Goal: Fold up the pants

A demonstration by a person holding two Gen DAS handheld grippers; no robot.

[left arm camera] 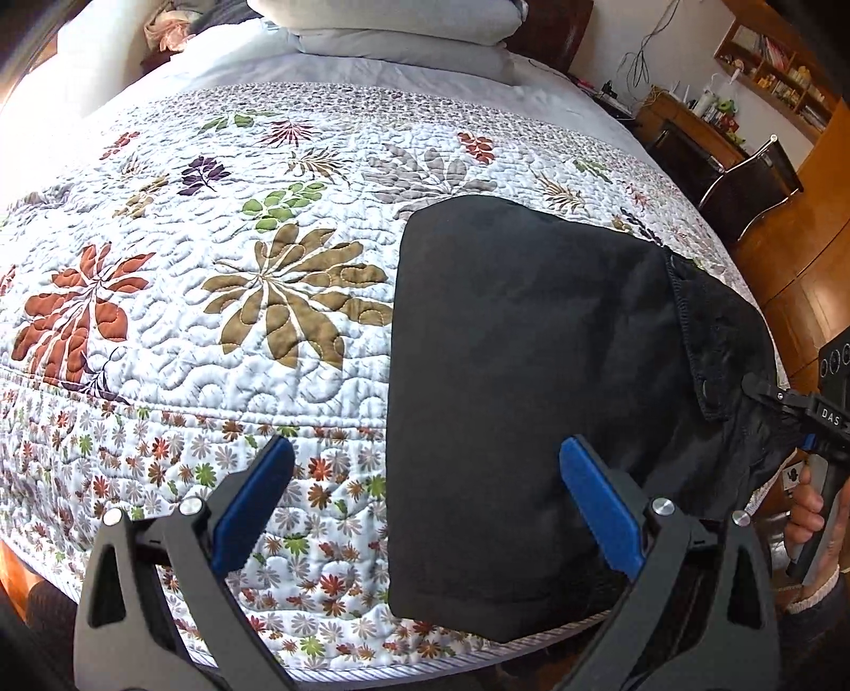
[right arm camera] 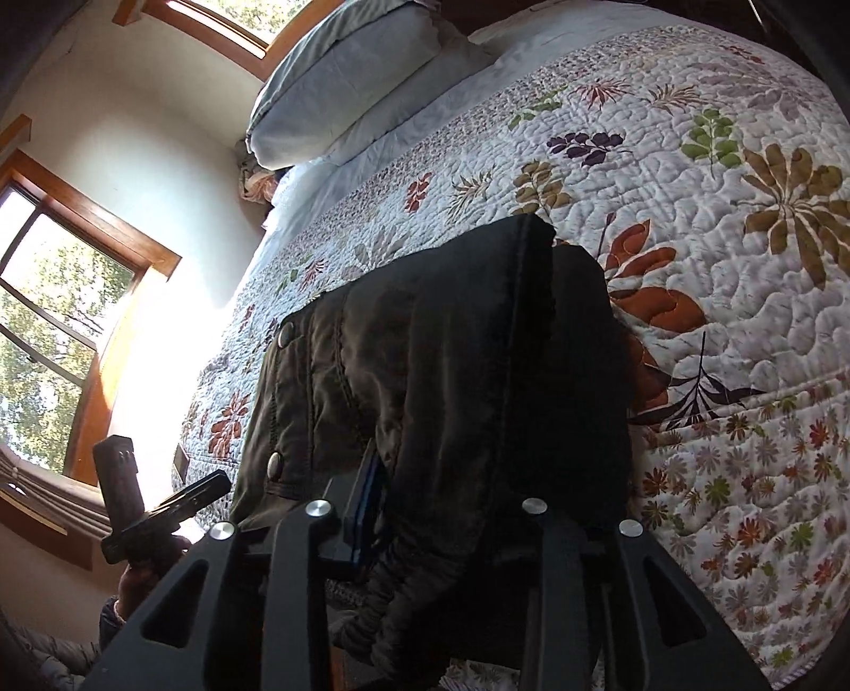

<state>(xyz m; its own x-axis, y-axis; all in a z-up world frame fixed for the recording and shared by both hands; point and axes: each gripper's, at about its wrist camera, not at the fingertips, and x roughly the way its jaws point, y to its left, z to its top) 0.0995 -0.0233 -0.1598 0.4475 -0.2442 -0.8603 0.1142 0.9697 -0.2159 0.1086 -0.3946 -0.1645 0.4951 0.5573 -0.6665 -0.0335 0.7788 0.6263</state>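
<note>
Black pants (left arm camera: 531,372) lie folded into a thick rectangle on the right part of the floral quilt (left arm camera: 239,297), the waistband with its snaps at the right edge. My left gripper (left arm camera: 430,489) hovers open over the pants' left edge near the bed's front, nothing between its blue pads (left arm camera: 260,505). My right gripper (left arm camera: 759,390) reaches in at the waistband from the right. In the right wrist view its jaws stand apart around the bunched pants (right arm camera: 451,345), one blue pad (right arm camera: 366,505) showing, the other finger hidden under cloth. My right gripper (right arm camera: 457,473) does not visibly clamp the fabric.
Pillows (left arm camera: 404,37) are stacked at the head of the bed. A wooden desk, shelves and a chair (left arm camera: 754,186) stand to the right of the bed. Windows (right arm camera: 58,319) fill the far wall. A hand (right arm camera: 143,574) holds the left gripper (right arm camera: 202,491).
</note>
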